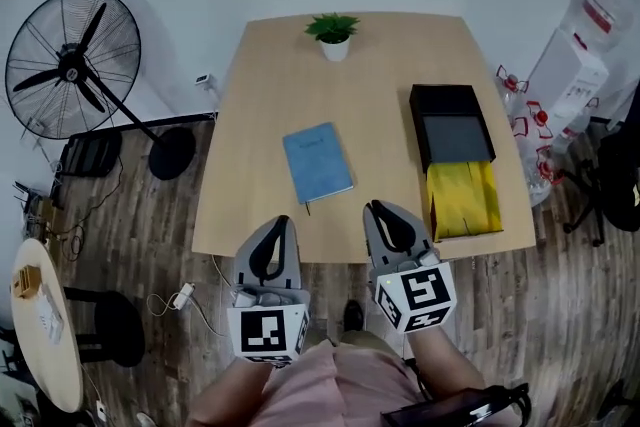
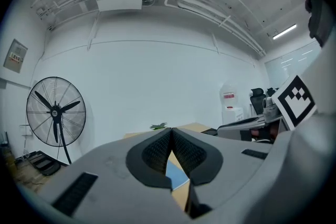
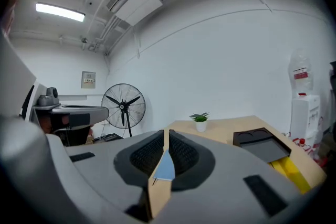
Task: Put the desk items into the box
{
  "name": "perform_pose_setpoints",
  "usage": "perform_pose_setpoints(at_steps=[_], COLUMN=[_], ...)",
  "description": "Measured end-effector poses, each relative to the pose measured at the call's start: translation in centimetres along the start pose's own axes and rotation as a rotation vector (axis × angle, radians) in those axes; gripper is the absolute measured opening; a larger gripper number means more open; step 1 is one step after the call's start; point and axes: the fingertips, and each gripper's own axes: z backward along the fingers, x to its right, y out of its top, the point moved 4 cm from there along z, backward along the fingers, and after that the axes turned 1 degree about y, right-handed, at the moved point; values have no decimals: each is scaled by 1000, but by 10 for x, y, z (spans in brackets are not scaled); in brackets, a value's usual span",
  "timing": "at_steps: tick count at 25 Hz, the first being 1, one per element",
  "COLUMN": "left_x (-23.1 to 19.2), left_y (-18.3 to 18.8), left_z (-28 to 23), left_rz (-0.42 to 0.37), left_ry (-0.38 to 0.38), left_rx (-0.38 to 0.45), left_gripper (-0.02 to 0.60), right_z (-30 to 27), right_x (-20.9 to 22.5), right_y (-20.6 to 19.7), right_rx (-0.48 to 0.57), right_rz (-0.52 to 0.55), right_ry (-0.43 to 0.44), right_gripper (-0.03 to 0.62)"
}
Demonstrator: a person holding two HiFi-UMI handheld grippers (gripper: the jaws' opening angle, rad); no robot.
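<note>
1. The counter (image 1: 262, 125), a pale wooden top on a wood-plank floor, fills the middle of the head view, and everything for the task lies on it.
2. A black pedestal fan (image 1: 72, 63) stands on the floor off the counter's left edge. It also shows in the left gripper view (image 2: 55, 115) and the right gripper view (image 3: 123, 103).
3. A white water dispenser (image 1: 572, 80) stands beyond the counter's right edge.
4. The black box (image 1: 445, 100) sits open on the right part of the counter, with a grey surface inside it. A yellow piece (image 1: 463, 199) adjoins its near end and reaches close to the counter's front edge. The right gripper view shows the box (image 3: 252, 138) to the right of that gripper's jaws.
5. The left gripper (image 1: 283, 221) hangs over the counter's front edge, left of centre. In its own view (image 2: 171, 131) the jaws are closed, their tips touching, with nothing between them.
6. The right gripper (image 1: 372, 208) hangs just beside it, also at the front edge and apart from the box. In its own view (image 3: 165, 132) the jaws are drawn together to a thin slit and hold nothing.
7. The blue notebook (image 1: 317, 163) lies flat and closed near the counter's middle, slightly turned, left of the box and apart from it, just ahead of both grippers. It shows through the gap below the jaw tips in both gripper views (image 2: 176, 174) (image 3: 165, 166).
8. A small green plant in a white pot (image 1: 333, 35) stands upright at the counter's far edge, well apart from the notebook.
</note>
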Motion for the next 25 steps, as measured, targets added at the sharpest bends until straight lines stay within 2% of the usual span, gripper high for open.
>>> perform_pose_setpoints(at_steps=[6, 10, 15, 25], left_x=[-27, -46, -63, -83], left_y=[5, -5, -24, -89], left_z=[-26, -51, -93, -159], left_rz=[14, 39, 78, 127], left_ry=[28, 29, -21, -106], left_rx=[16, -16, -60, -185], left_gripper=[11, 11, 11, 11], right_z=[-36, -62, -103, -167], right_x=[8, 12, 24, 48], right_y=[18, 14, 1, -45], right_rx=[3, -27, -86, -224], right_rz=[31, 30, 3, -54], right_ry=[6, -7, -40, -90], right_gripper=[32, 34, 38, 58])
